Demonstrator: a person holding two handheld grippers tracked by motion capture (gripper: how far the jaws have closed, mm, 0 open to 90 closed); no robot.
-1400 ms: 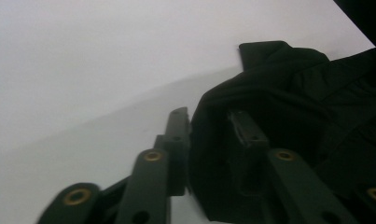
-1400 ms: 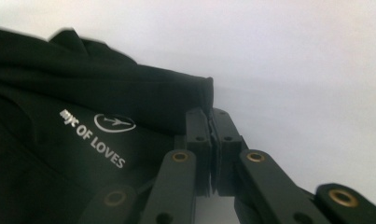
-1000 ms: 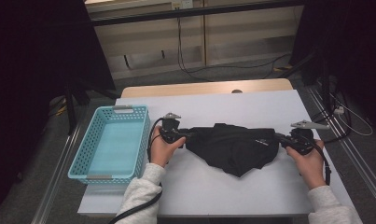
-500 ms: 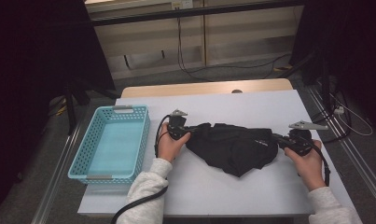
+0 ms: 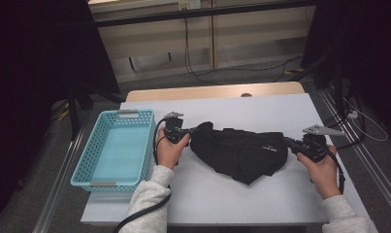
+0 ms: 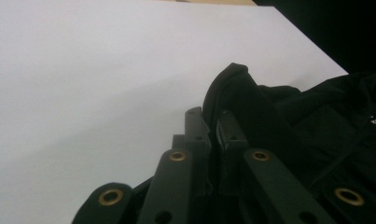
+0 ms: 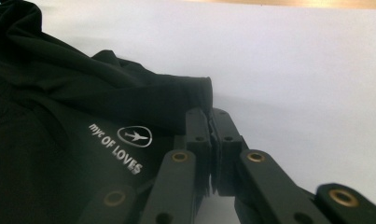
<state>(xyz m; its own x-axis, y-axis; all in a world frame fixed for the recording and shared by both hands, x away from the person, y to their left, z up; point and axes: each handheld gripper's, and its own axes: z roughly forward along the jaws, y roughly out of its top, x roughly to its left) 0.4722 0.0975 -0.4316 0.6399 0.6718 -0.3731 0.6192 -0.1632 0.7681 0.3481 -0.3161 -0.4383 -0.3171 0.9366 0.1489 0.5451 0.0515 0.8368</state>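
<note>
— Where is the black garment [image 5: 241, 153]?
— It lies bunched on the white table [image 5: 261, 109], a little right of the middle, stretched between the two grippers. White print on it reads "myc OF LOVES" beside a plane logo [image 7: 134, 135].
— And the jaws?
— The left gripper [image 5: 192, 130], at the garment's 9 o'clock end, has its jaws clamped on a raised fold of the cloth. The right gripper [image 5: 289, 143], at the 3 o'clock end, has its jaws pinched on the hem there.
— Anything else around?
— A light blue plastic basket [image 5: 116, 148] sits at 9 o'clock of the left hand [image 5: 170, 149], just beside it, at the table's left edge.
</note>
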